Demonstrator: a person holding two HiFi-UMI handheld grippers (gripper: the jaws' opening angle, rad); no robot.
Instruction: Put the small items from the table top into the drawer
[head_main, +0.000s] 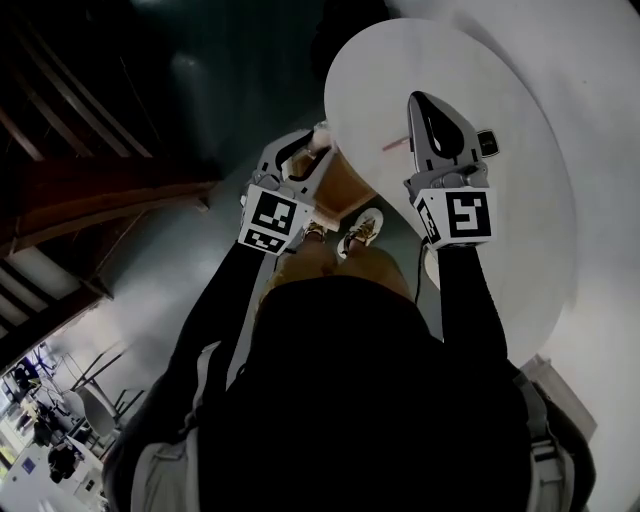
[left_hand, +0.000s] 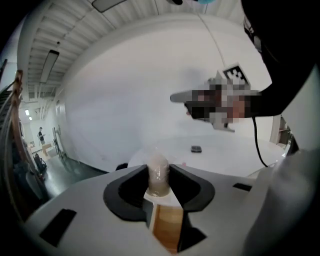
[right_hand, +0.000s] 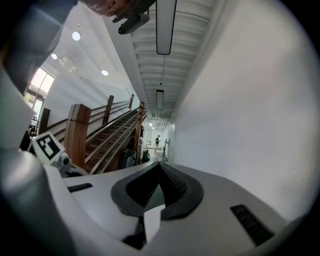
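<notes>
Gripping a small pale translucent item (left_hand: 158, 181) between clenched fingers (left_hand: 131, 190), the left gripper (left_hand: 159, 170) is hanging it right over the open drawer (left_hand: 168, 225), whose wooden inside is showing just below the item. The step in hand is looking like the drop-off of this piece. The next move is calling for the item to sit well inside the drawer's walls before the fingers release, since it seems light and could roll or bounce out. Further out, the right gripper (right_hand: 160, 169) is hovering above the white tabletop (head_main: 520, 230), its fingers pressed together on nothing. Beyond it, a small dark item (head_main: 487, 143) is lying on the tabletop, likely next to go, and a reddish speck (head_main: 392, 146), too small to identify, is lying nearer the drawer.
</notes>
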